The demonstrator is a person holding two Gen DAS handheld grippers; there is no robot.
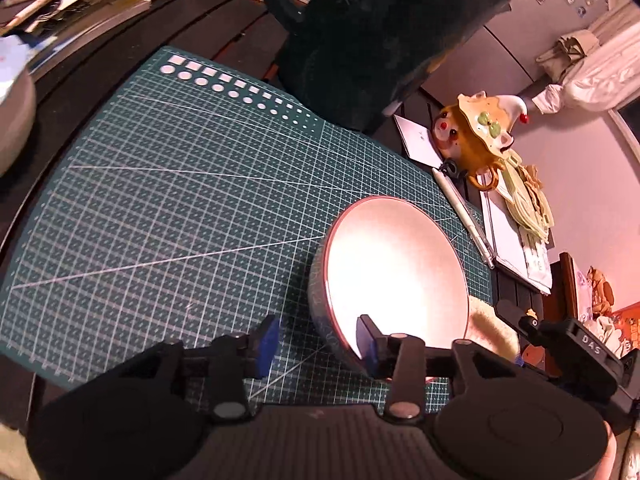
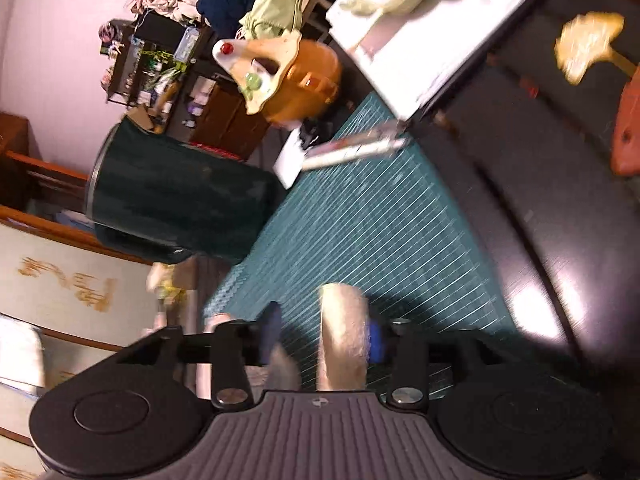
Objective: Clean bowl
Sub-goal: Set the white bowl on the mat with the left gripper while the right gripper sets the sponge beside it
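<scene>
While its two blue-padded black fingers stand apart, the left gripper (image 1: 320,344) straddles the near rim of the round shallow bowl (image 1: 394,268), pale and glossy inside with a reddish lip and a grey-blue patterned outer wall. One pad (image 1: 267,338) hangs outside the wall over the mat; the other pad (image 1: 367,338) sits just inside the rim. Neither pad can be seen pressing on the wall. The bowl rests upright on the dark green gridded cutting mat (image 1: 180,200), toward that mat's right-hand edge in the left wrist view. A cream fuzzy cloth (image 1: 490,330) lies just beside the bowl's near right side, next to the black body of the right gripper (image 1: 576,354).

Seen from its own camera, the right gripper (image 2: 324,336) also has its fingers parted. The cream fuzzy cloth (image 2: 342,336) stands as a roll between them, lying against the right-hand blue pad (image 2: 376,340), with a clear gap to the left-hand pad (image 2: 272,330). Motion blur hides whether that pad squeezes the cloth.

Beyond the bowl, a white pen (image 1: 466,216) lies along the mat's far right edge, beside a stack of white papers (image 1: 516,248). An orange ceramic figure with a cream scalloped hat (image 1: 480,132) stands behind the pen. A large dark green cylindrical container (image 1: 360,40) occupies the far side of the mat on the dark wooden table (image 1: 224,28).
</scene>
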